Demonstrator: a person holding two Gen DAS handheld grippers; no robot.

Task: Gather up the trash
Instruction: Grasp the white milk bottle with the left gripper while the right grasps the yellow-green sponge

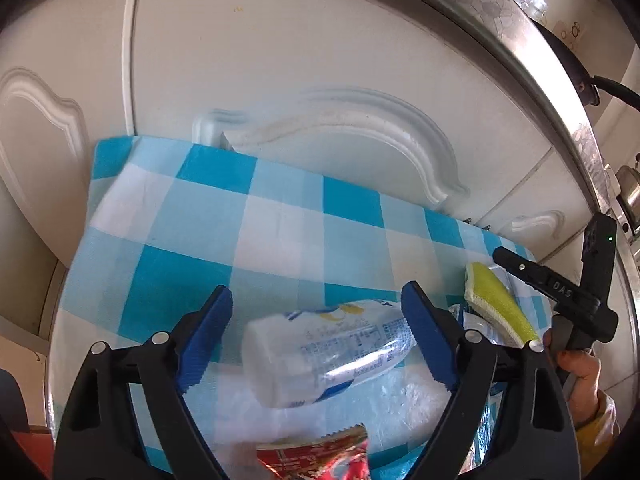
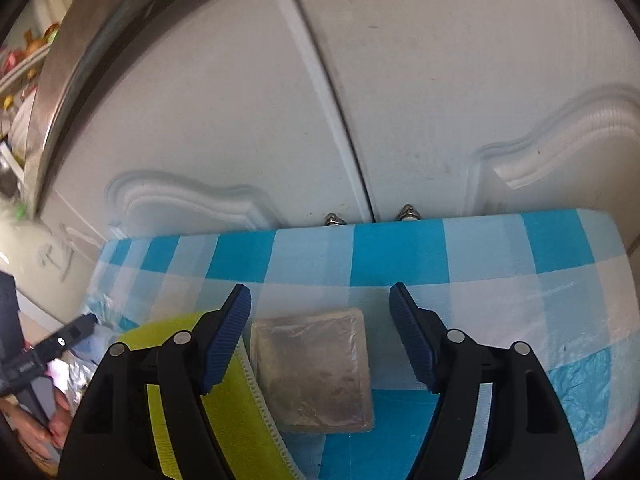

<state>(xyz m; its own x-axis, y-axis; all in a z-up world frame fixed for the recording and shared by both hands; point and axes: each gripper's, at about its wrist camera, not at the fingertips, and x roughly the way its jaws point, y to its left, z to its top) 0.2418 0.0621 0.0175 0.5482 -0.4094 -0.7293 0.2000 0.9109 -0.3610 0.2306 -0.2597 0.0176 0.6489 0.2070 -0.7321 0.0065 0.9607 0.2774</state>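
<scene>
One crumpled clear plastic bottle (image 1: 326,350) with a blue-printed label lies on the blue-and-white checked tablecloth (image 1: 224,216), between the blue pads of the left gripper (image 1: 320,344); the jaws stand wide and whether the right pad touches the bottle cannot be told. One red snack wrapper (image 1: 316,458) lies just nearer the camera. One yellow-green sponge cloth (image 1: 498,300) lies to the right, beside crinkled foil packaging (image 1: 476,320). In the right wrist view one square clear plastic packet (image 2: 314,368) lies flat between the right gripper's (image 2: 320,340) open pads, untouched, its left edge just beside the sponge cloth. Two white cabinet doors (image 2: 440,100) rise behind the table, each with one small metal knob (image 2: 407,213)
</scene>
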